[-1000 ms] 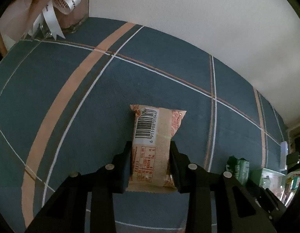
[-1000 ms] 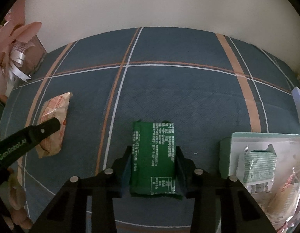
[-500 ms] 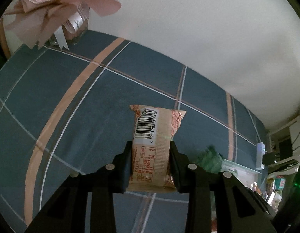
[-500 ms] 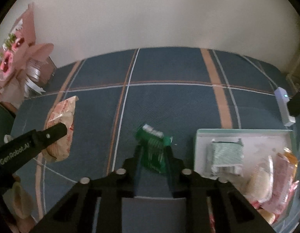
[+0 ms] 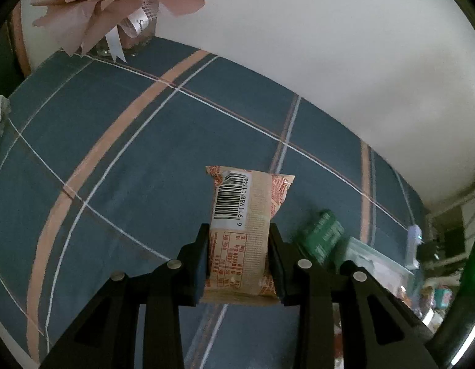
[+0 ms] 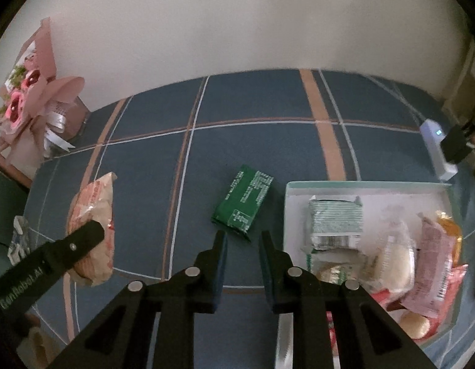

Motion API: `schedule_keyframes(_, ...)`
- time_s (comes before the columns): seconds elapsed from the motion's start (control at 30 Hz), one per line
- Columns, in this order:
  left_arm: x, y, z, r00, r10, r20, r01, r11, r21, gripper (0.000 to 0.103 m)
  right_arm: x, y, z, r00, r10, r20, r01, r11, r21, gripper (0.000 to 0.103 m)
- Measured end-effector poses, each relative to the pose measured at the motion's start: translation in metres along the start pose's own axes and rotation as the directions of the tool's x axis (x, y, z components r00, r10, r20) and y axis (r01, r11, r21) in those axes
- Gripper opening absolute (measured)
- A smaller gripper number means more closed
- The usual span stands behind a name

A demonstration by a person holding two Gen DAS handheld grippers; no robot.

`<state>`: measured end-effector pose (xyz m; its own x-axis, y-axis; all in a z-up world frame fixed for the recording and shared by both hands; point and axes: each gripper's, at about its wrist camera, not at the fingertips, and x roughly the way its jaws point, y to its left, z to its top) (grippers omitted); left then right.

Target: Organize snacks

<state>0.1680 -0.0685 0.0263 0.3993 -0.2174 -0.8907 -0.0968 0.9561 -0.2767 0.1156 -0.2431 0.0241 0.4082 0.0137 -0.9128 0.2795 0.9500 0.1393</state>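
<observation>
Clamping a tan snack packet [image 5: 246, 209] by its two long sides, the left gripper [image 5: 239, 246] carries it barcode-up and clear of the blue checked cloth on the worktop [image 5: 145, 160]. That side-on pinch low on the packet leaves most of it sticking out ahead of the pads, which probably suits dropping it flat into a container.

The right gripper [image 6: 242, 236] has its jaws drawn close together with nothing pressed between them. A green packet [image 6: 243, 204] lies at an angle just past its tips, on the cloth, just beside the pale tray [image 6: 360, 183]. It looks to be the next thing to gather, since it is the only snack outside the tray besides the tan one.

Only the right wrist view shows the tray's contents: a green-striped packet, pale rounded ones and pink and orange wrappers piled toward its right side, with bare floor at its far edge. It also shows one left finger across the tan packet, and a white device [image 6: 436, 150] by the far corner. The left wrist view gives the barcode and grip closely, but renders the green packet and tray as a blur. A pink wrapped bouquet [image 5: 108, 0] stands at the far left corner.
</observation>
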Motion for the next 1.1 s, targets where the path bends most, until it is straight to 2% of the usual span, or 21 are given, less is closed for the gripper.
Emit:
schedule_keyframes(0.1, 0.011, 0.003, 0.008, 1.0, 0.027, 0.008, -0.027, 1.0, -0.004, 0.036, 0.012, -0.002, 0.016, 1.0, 0.01, -0.029, -0.009, 0.999, 0.045, 0.023)
schedule_keyframes(0.13, 0.014, 0.004, 0.011, 0.999, 0.033, 0.013, -0.033, 0.999, -0.005, 0.037, 0.016, -0.002, 0.021, 0.999, 0.01, -0.04, -0.008, 0.999, 0.054, 0.027)
schedule_keyframes(0.17, 0.017, 0.004, 0.012, 0.999, 0.037, 0.018, -0.037, 0.999, -0.002, 0.036, 0.021, -0.003, 0.027, 0.999, 0.01, -0.052, -0.006, 0.998, 0.068, 0.031)
schedule_keyframes(0.23, 0.022, 0.004, 0.016, 0.999, 0.048, 0.025, -0.049, 0.999, 0.006, 0.037, 0.03, -0.004, 0.033, 0.997, 0.01, -0.082, -0.002, 0.995, 0.097, 0.052)
schedule_keyframes(0.27, 0.025, 0.005, 0.017, 0.998, 0.052, 0.026, -0.052, 0.999, 0.008, 0.037, 0.036, -0.005, 0.036, 0.995, 0.008, -0.097, 0.003, 0.994, 0.109, 0.054)
schedule_keyframes(0.43, 0.041, 0.009, 0.02, 0.999, 0.036, -0.003, -0.036, 0.999, -0.01, 0.037, 0.059, -0.009, 0.043, 0.988, -0.041, -0.148, 0.062, 0.989, 0.137, 0.054)
schedule_keyframes(0.73, 0.054, 0.014, 0.019, 0.999, 0.011, -0.036, -0.012, 1.0, -0.026, 0.037, 0.099, 0.005, 0.046, 0.973, -0.076, -0.22, 0.107, 0.985, 0.132, 0.053)
schedule_keyframes(0.9, 0.06, 0.02, 0.018, 0.998, 0.009, -0.058, -0.012, 0.999, -0.045, 0.037, 0.107, 0.012, 0.043, 0.968, -0.14, -0.207, 0.16, 0.984, 0.084, 0.043)
schedule_keyframes(1.1, 0.05, 0.019, 0.019, 0.999, 0.001, -0.042, -0.003, 0.999, -0.044, 0.037, 0.097, 0.012, 0.034, 0.973, -0.116, -0.2, 0.132, 0.989, 0.073, 0.043)
